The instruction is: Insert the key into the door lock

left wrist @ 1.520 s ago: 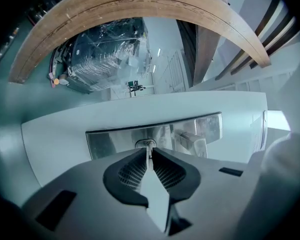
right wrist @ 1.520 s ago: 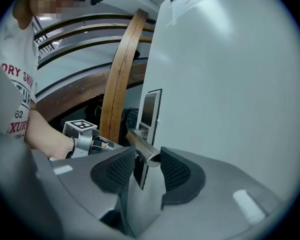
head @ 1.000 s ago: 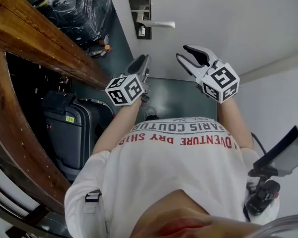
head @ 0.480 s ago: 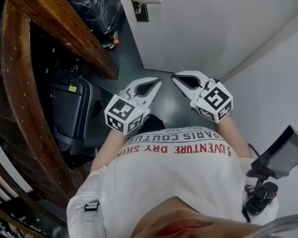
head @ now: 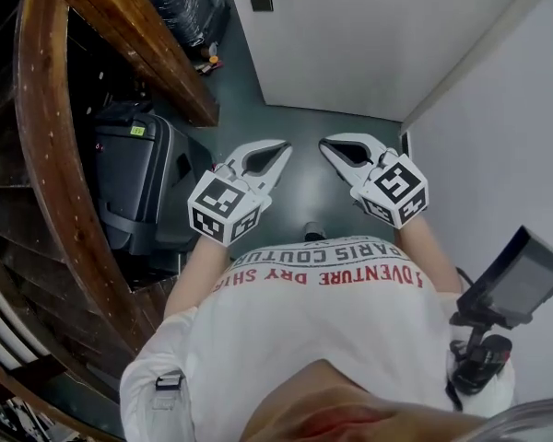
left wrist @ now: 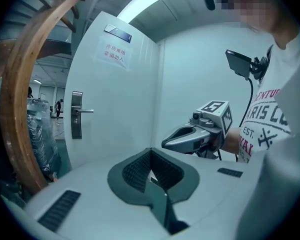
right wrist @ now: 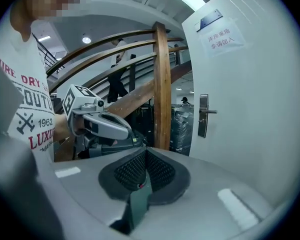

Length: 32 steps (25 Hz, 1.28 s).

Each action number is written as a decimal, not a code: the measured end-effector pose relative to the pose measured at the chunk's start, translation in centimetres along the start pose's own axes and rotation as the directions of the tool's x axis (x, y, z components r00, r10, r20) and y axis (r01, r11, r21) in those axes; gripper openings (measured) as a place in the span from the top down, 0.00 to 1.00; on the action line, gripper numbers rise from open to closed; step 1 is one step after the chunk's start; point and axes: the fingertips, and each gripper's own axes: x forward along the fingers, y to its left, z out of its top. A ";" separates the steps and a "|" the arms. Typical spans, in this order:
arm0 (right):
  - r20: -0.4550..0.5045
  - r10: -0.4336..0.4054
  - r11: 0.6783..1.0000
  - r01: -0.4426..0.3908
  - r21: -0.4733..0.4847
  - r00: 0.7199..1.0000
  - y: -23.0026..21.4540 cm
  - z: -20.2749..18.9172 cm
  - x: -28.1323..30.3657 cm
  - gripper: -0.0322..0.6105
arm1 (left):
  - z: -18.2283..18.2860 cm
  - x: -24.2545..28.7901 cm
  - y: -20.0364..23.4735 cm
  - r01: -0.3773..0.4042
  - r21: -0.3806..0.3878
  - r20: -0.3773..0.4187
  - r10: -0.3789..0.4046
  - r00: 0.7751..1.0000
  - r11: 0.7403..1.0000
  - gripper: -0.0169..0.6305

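while both grippers hang close in front of our chest, the left gripper [head: 282, 146] and the right gripper [head: 324, 145] sit side by side above the dark floor [head: 300, 187], their tips near each other but apart. each has its jaws pressed together, and we cannot make out a key in either. the door lock [left wrist: 76, 126] sits in the metal plate under the lever handle [left wrist: 86, 111], near the left edge of the white door [head: 369, 35], well ahead of both tips. on our left the curved wooden handrail [head: 46, 155] and a dark suitcase [head: 134, 187] crowd the passage. on our right a pale wall [head: 498, 145] runs up to the door's corner. between them a strip of bare floor reaches the door.
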 end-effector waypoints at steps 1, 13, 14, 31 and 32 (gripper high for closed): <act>0.002 -0.003 1.000 0.003 0.006 1.000 1.6 -0.2 -0.4 0.95 | -0.4 -1.3 -1.0 0.006 0.001 0.002 -0.006 1.000 1.000 0.97; 0.043 -0.040 0.999 0.039 0.037 0.998 25.0 -0.4 -7.2 0.95 | -4.4 -20.5 -14.9 0.054 0.016 0.020 -0.055 0.998 0.998 0.97; 0.047 -0.048 0.998 0.046 0.035 0.998 26.2 -0.1 -8.0 0.95 | -4.2 -21.6 -16.0 0.056 0.026 0.023 -0.057 0.998 0.998 0.97; 0.089 -0.026 1.000 0.028 -0.015 0.996 33.8 3.2 -18.8 0.95 | -0.9 -26.6 -29.3 0.050 0.070 0.086 -0.056 0.995 0.996 0.97; 0.080 -0.025 1.000 0.026 -0.014 0.996 33.9 2.8 -19.1 0.95 | -0.9 -26.5 -29.9 0.052 0.067 0.082 -0.057 0.995 0.996 0.97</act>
